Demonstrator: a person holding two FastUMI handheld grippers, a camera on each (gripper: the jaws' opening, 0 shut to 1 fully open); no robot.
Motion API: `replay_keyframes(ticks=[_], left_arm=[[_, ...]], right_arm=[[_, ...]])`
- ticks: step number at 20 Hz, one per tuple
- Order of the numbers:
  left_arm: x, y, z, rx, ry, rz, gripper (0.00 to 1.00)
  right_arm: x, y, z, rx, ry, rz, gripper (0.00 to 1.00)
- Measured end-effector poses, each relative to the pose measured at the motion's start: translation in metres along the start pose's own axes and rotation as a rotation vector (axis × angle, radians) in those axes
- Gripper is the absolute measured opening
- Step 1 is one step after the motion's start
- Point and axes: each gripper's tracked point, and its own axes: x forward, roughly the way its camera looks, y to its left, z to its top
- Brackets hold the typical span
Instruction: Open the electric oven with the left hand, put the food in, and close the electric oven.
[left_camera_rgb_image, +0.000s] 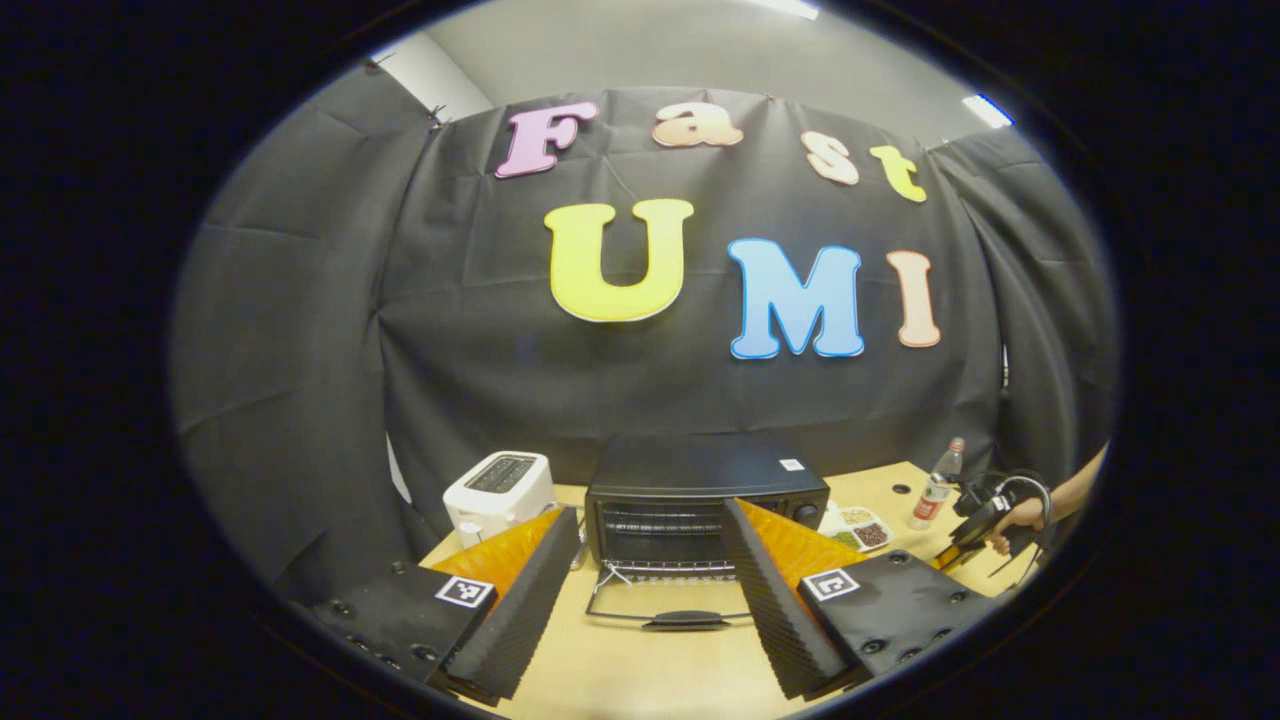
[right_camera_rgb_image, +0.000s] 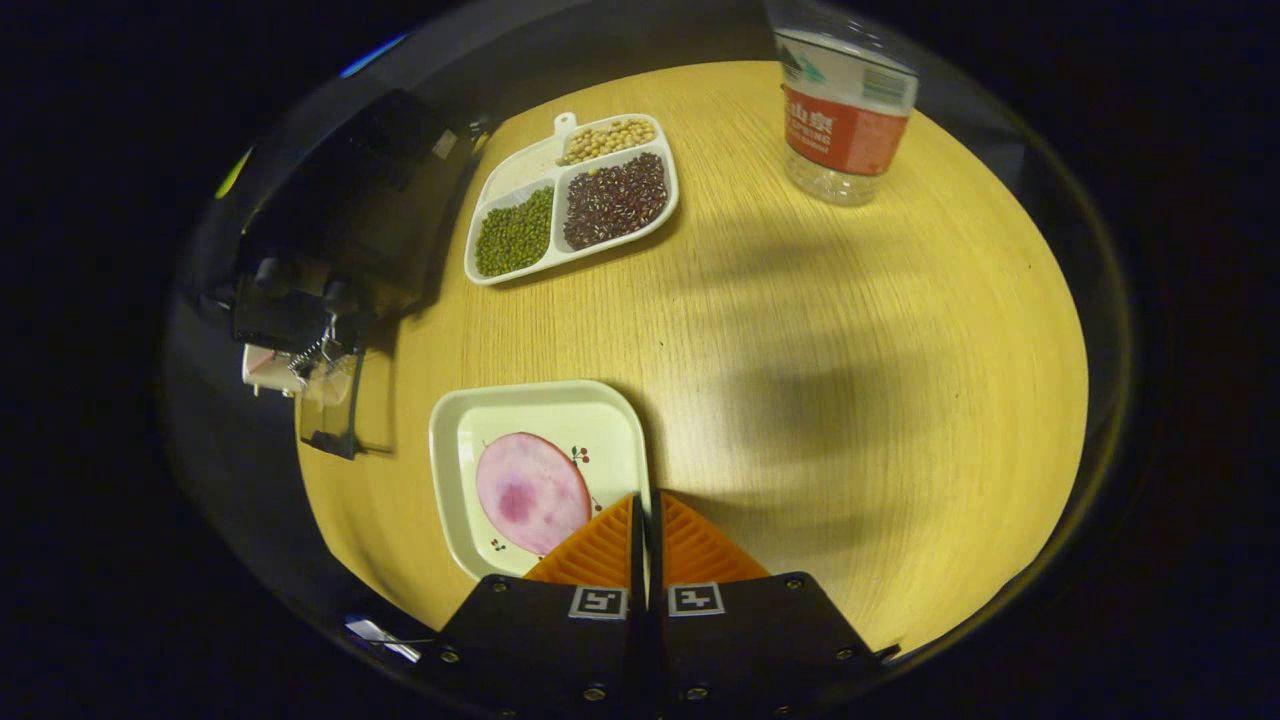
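A: Seen from the left gripper view, the black electric oven (left_camera_rgb_image: 706, 495) stands at the back edge of the pale wooden bench (left_camera_rgb_image: 640, 670), its glass door (left_camera_rgb_image: 672, 607) dropped flat toward the camera and the wire rack inside showing. The left gripper (left_camera_rgb_image: 650, 590) hangs before it with fingers spread wide, grasping nothing. A white toaster (left_camera_rgb_image: 498, 490) sits just left of the oven.

B: And the food?

A: In the right gripper view, a pink round slice of meat (right_camera_rgb_image: 531, 492) lies on a white square plate (right_camera_rgb_image: 540, 408) near the bench's front edge. The right gripper (right_camera_rgb_image: 645, 520) is clenched on the plate's right rim, its two fingers pressed close with the rim between them.

B: What else is on the bench?

A: A white three-part tray of green, dark red and yellow beans (right_camera_rgb_image: 572, 196) lies beside the oven, toward the back. A clear plastic water bottle with a red label (right_camera_rgb_image: 845, 100) stands at the back right. In the left gripper view, a hand (left_camera_rgb_image: 1018, 516) holds the right gripper at the bench's right edge.
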Motion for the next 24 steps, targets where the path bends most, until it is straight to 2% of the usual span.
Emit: replay_keyframes(ticks=[2,4,5,8,14,15,16,18,20,23,24], left_arm=[[-0.001,0.003,-0.001,-0.010,0.005,0.006,0.96],[-0.001,0.003,-0.003,-0.027,0.009,0.006,1.00],[-0.001,0.003,-0.002,-0.034,0.012,0.003,0.91],[0.000,0.002,0.001,-0.033,0.009,-0.007,0.91],[0.006,-0.004,0.013,-0.021,-0.016,-0.039,0.92],[0.007,-0.005,0.014,-0.022,-0.018,-0.047,1.00],[0.009,-0.006,0.014,-0.023,-0.020,-0.056,0.91],[0.013,-0.007,0.016,-0.025,-0.023,-0.076,1.00],[0.018,-0.007,0.018,-0.028,-0.034,-0.097,1.00],[0.021,-0.001,0.019,-0.043,-0.047,-0.125,0.92],[0.021,0.003,0.020,-0.047,-0.050,-0.128,0.94]], right_arm=[[-0.001,0.014,-0.007,0.130,-0.021,0.128,0.01],[-0.001,0.020,-0.016,0.228,-0.037,0.215,0.01],[-0.004,0.023,-0.018,0.278,-0.054,0.252,0.01],[-0.005,0.019,-0.028,0.365,-0.087,0.306,0.01],[-0.026,0.031,-0.034,0.382,-0.155,0.367,0.01],[-0.030,0.040,-0.034,0.378,-0.165,0.386,0.01],[-0.036,0.049,-0.038,0.376,-0.173,0.408,0.01],[-0.049,0.071,-0.045,0.367,-0.187,0.446,0.01],[-0.056,0.096,-0.051,0.353,-0.195,0.480,0.00],[-0.060,0.136,-0.060,0.334,-0.195,0.515,0.01],[-0.058,0.150,-0.061,0.328,-0.195,0.523,0.01]])
